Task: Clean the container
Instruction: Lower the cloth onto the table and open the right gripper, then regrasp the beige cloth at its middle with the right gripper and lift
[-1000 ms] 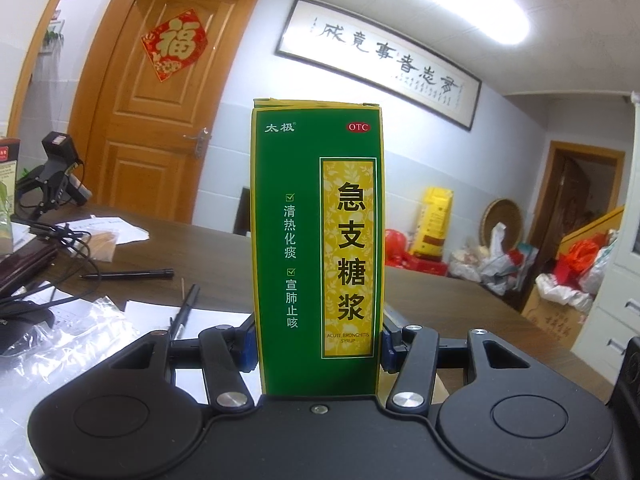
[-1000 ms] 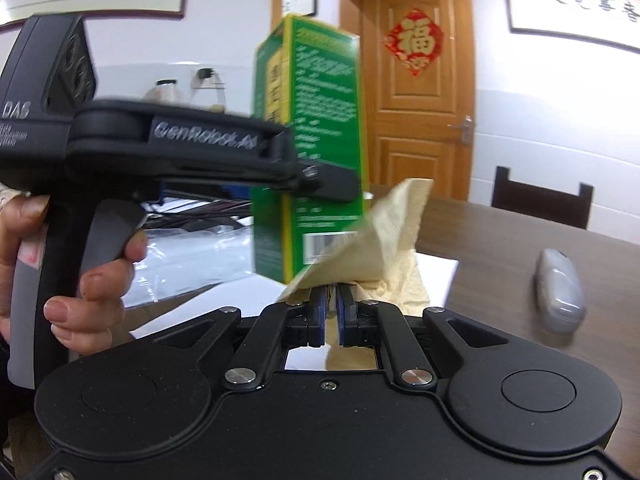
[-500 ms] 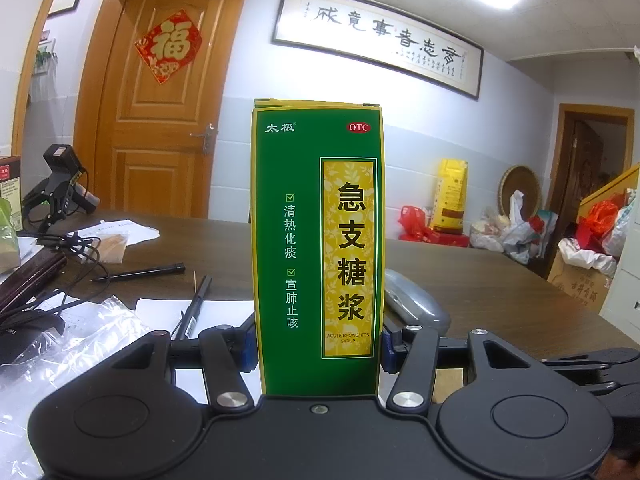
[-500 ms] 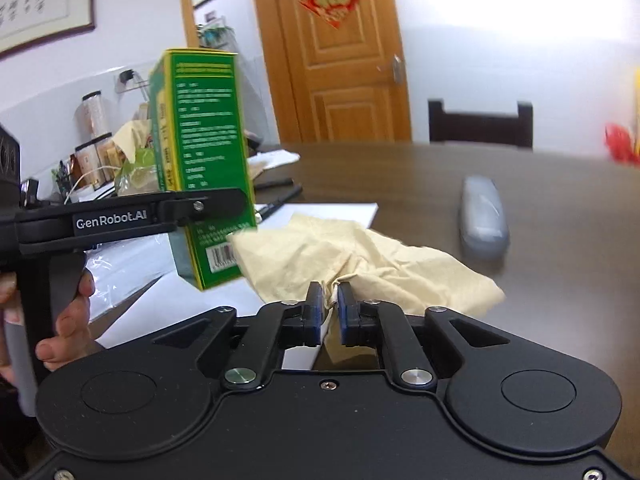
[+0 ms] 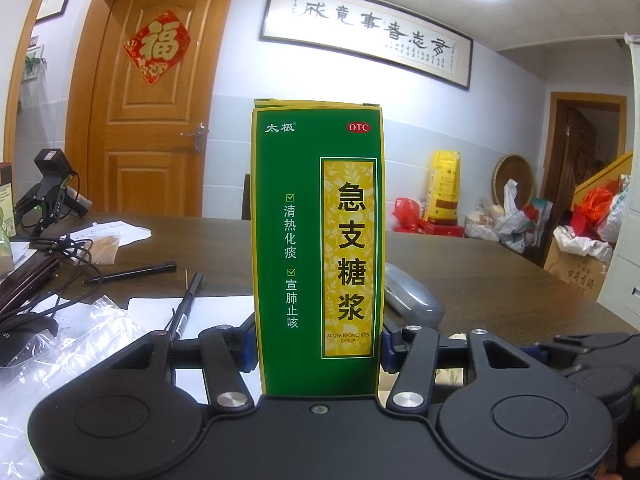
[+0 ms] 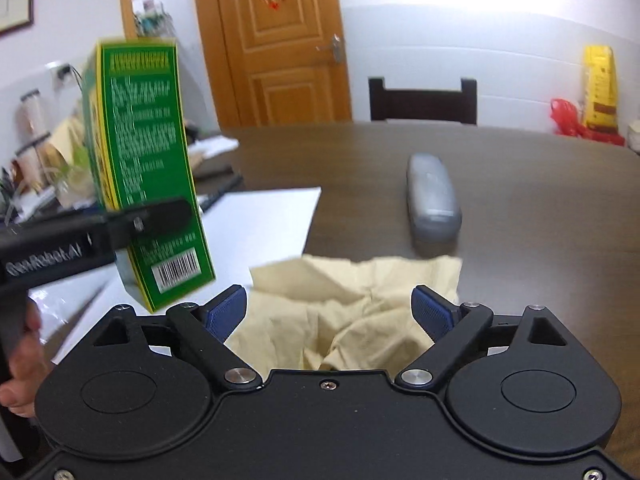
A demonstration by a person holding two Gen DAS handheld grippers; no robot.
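We record the left hand-held gripper (image 5: 316, 344) pinching the green syrup box (image 5: 318, 248) upright above the worktop (image 6: 520, 184). The right hand-held gripper (image 6: 332, 312) is spread wide, the beige cloth (image 6: 352, 308) lying on the worktop between its fingers.

Surface (image 6: 520, 184): dark brown wood grain, wide, reaching back to the far wall.
White paper sheet (image 6: 260, 232): flat on the surface, left of centre.
Beige cloth (image 6: 360, 312): crumpled, lying on the surface, its left part overlapping the sheet's near corner.
Grey case (image 6: 432, 196): oblong, closed, lying just beyond the cloth.
Black pens (image 5: 132, 273): two, one lying on the bare surface, one partly over the sheet.
Clear plastic bag (image 5: 60, 340): wrinkled, at the left edge.
Cables (image 5: 60, 256): black, tangled, far left.
Loose papers (image 5: 108, 232): small stack, left rear.
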